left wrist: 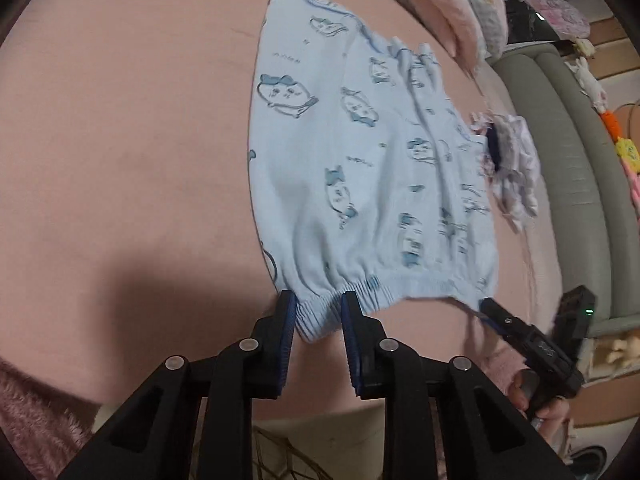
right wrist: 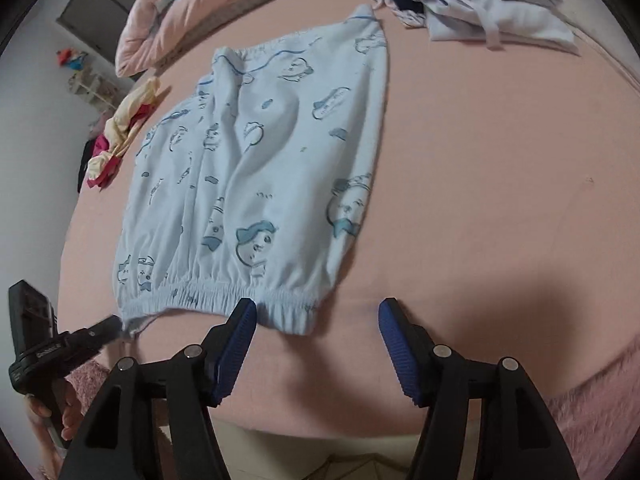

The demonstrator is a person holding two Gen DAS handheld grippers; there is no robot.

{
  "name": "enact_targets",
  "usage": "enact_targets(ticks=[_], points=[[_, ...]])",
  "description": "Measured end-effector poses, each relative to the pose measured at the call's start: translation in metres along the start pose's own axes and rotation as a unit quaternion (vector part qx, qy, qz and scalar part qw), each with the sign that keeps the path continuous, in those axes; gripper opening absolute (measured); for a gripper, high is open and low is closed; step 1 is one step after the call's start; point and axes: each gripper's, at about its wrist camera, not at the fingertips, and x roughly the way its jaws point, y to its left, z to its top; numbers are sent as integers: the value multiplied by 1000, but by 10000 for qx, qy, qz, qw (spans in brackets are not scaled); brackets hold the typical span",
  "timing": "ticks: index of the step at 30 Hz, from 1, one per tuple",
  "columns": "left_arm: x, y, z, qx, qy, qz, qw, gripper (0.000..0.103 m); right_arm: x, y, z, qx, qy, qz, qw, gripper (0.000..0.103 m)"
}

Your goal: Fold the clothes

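Note:
A pale blue garment [left wrist: 360,168] [right wrist: 260,168] with cartoon prints lies spread on the pink bed sheet [left wrist: 120,140] [right wrist: 500,160], its elastic waistband toward me. My left gripper [left wrist: 319,301] is shut on one gathered corner of the waistband, the cloth bunched between its blue pads; in the right wrist view that gripper [right wrist: 109,325] touches the same corner. My right gripper [right wrist: 316,309] stands open over the other waistband corner, which lies between its fingers without being pressed. In the left wrist view the right gripper [left wrist: 491,307] sits at that corner.
A heap of white clothes [right wrist: 488,4] [left wrist: 516,168] lies at the far side of the bed. A pink quilt [right wrist: 180,12] [left wrist: 440,4] is rolled along the back. A yellow and red garment [right wrist: 120,132] lies at the left edge. A grey padded bed frame [left wrist: 568,152] borders the mattress.

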Motion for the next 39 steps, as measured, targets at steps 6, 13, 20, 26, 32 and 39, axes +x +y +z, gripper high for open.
enact_targets(ticks=[6,13,20,26,32,39], points=[[-9,-18,3,122,-202,-38,9997,7,7,18,16,-248,66,141,9996,9],[-38,-14,-7,404,-397,338,9978,1,-41,19,-1,-273,-396,275,9985,7],[-30,23,5,-505,-48,-690,9963,11,-37,10,-13,-25,-157,200,9997,15],[-5,7,16,-657,-84,-777,9948,50,-30,-9,-16,424,-239,413,9980,39],[7,-21,17,-191,-185,-225,9994,7,1,-4,-12,255,32,529,9983,34],[-40,-35,4,493,-525,104,9973,6,-37,27,-10,-173,-468,635,9967,7]])
